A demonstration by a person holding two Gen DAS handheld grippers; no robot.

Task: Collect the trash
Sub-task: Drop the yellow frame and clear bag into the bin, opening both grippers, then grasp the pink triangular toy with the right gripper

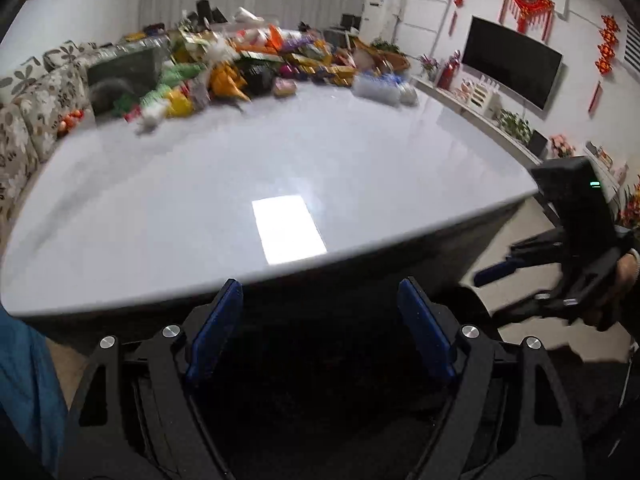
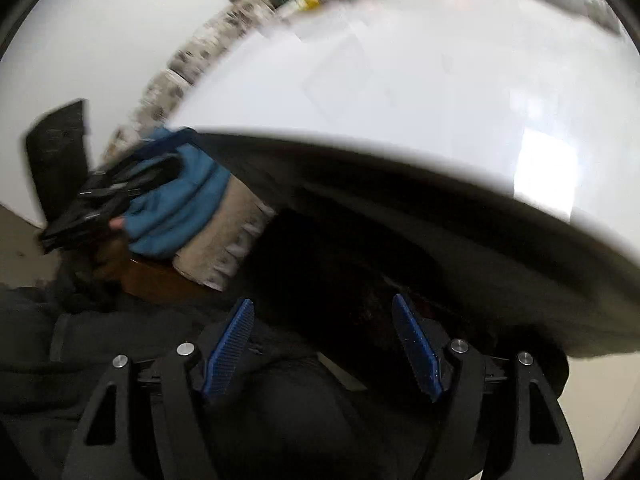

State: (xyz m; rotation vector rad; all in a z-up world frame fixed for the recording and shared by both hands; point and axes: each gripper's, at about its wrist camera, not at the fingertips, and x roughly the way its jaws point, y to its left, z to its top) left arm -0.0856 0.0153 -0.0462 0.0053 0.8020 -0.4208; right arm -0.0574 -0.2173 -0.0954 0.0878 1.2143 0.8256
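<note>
While the trash pile sits untouched at the far side of the white table, the left gripper and right gripper hang wide apart, holding nothing; all collecting seems left

Both tools share one build — the left gripper and right gripper have black, triangular-cutout finger arms, round silver screws at the pivots, and ribbed blue pads. A bare-skinned hand grips the right tool's black body, where a small green light glows.
</note>
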